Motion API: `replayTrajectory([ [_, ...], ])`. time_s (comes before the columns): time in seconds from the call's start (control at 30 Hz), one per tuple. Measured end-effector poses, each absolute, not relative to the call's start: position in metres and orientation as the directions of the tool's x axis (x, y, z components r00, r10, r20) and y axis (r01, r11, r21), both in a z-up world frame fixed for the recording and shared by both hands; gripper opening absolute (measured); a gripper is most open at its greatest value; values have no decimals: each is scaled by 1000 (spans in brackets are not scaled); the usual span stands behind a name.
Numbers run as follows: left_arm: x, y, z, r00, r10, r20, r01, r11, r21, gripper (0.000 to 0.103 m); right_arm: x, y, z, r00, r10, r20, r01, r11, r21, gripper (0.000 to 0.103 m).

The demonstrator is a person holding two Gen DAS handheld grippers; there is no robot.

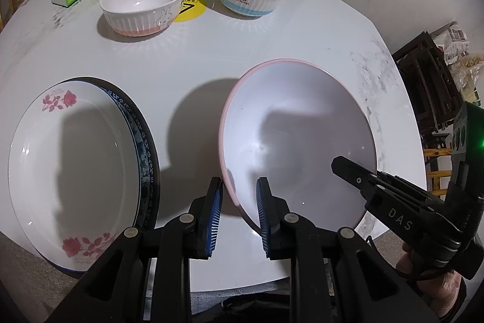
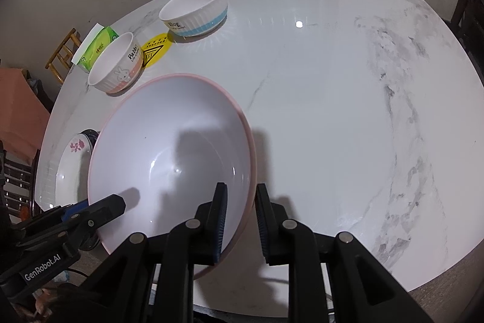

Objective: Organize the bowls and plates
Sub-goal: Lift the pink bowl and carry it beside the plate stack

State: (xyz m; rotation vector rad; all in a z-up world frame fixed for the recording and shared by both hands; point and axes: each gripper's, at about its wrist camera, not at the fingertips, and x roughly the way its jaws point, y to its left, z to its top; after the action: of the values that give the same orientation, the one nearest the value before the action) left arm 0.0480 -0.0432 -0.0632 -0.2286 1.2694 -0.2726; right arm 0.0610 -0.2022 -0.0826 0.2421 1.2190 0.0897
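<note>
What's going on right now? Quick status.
Left gripper and right gripper both clamp the big pink-rimmed bowl's rim. Plates stacked nearby. Nothing in the way.

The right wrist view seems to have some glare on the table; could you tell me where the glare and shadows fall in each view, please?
Right wrist view: a bright lamp spot on the table; left wrist view: dark shadows across the rose plate and the pink-rimmed bowl.
</note>
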Motion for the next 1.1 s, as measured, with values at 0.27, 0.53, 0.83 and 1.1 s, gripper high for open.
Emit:
replayTrajectory([
  [0.27,48,-41,-62,276,-330,-903,75,944,-322,19,60,-200,-83,346,187,-920,47,975,216,21],
  [0.53,48,-39,-56,290,-339,-895,80,940,-330,25,59,-195,-75,384,164,-909,12,983,182,30],
  [0.83,48,-35,-49,310,-344,-886,86,938,-335,28,59,-193,-60,425,138,-895,-5,989,150,33],
  [1.1,47,-29,-42,329,-345,-879,90,938,-335,29,64,-189,-45,465,97,-880,-22,995,98,33],
])
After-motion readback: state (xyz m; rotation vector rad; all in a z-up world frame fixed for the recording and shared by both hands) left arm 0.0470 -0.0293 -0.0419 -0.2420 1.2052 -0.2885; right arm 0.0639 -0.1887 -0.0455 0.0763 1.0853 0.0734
